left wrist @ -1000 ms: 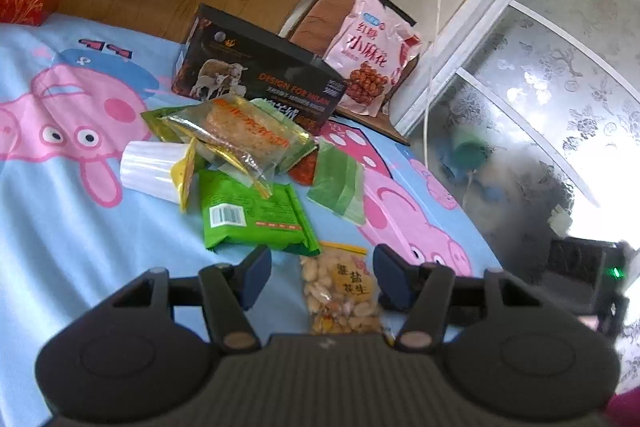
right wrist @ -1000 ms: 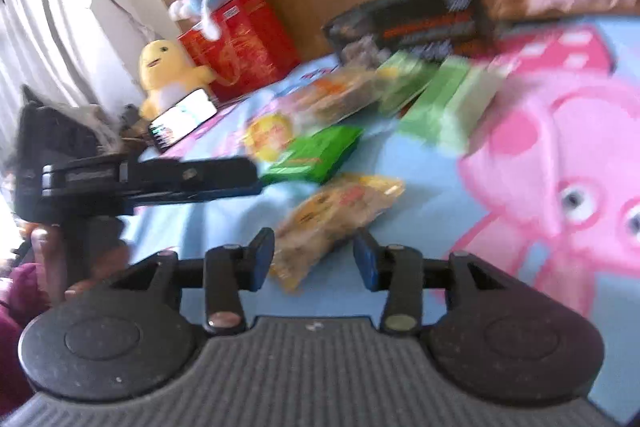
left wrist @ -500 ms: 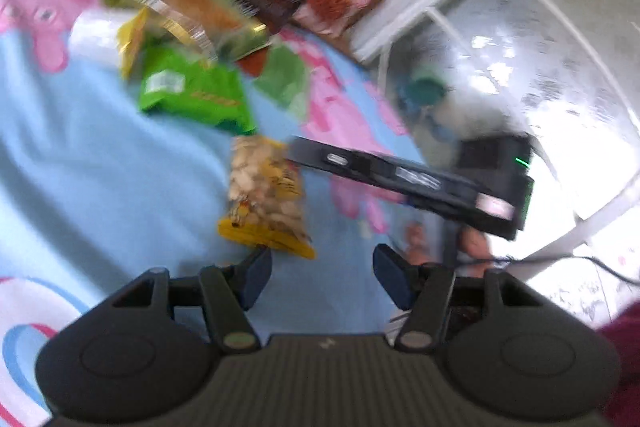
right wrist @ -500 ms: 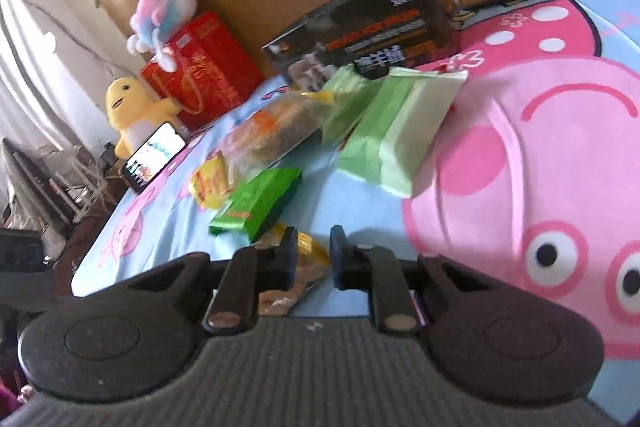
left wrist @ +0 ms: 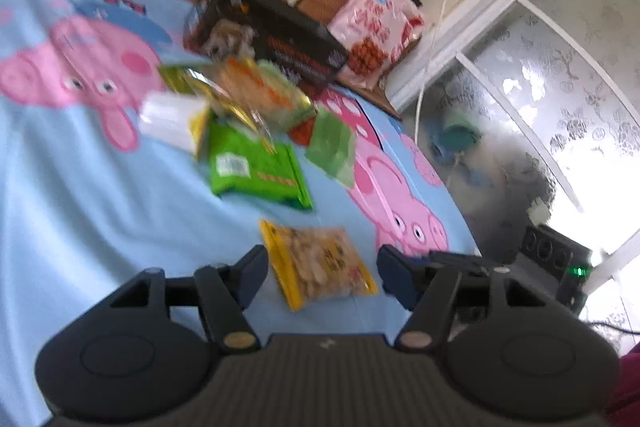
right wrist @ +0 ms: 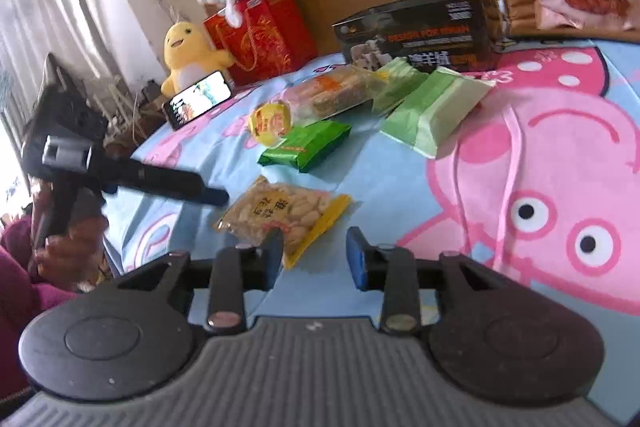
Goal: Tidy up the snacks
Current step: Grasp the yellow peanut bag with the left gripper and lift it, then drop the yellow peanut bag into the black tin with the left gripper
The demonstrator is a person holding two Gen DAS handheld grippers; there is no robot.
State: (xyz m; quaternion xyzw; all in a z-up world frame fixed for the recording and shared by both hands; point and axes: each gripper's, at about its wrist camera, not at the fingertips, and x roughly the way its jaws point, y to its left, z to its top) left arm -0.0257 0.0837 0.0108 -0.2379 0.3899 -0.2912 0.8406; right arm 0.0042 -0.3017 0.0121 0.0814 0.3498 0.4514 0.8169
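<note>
Blue cartoon-pig bedsheet [right wrist: 400,187] spreads under a scatter of snacks. Nearest me lies the peanut packet [right wrist: 280,213], flat, its long axis slanting across my reach. My right gripper [right wrist: 314,251] hangs released just short of its yellow end, closest; my left gripper [left wrist: 322,267], also released, straddles it from the other side.

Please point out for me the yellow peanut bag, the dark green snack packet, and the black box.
yellow peanut bag [right wrist: 280,213]: right wrist view, clear middle.
dark green snack packet [right wrist: 306,146]: right wrist view, top face.
black box [right wrist: 424,27]: right wrist view, front side.
</note>
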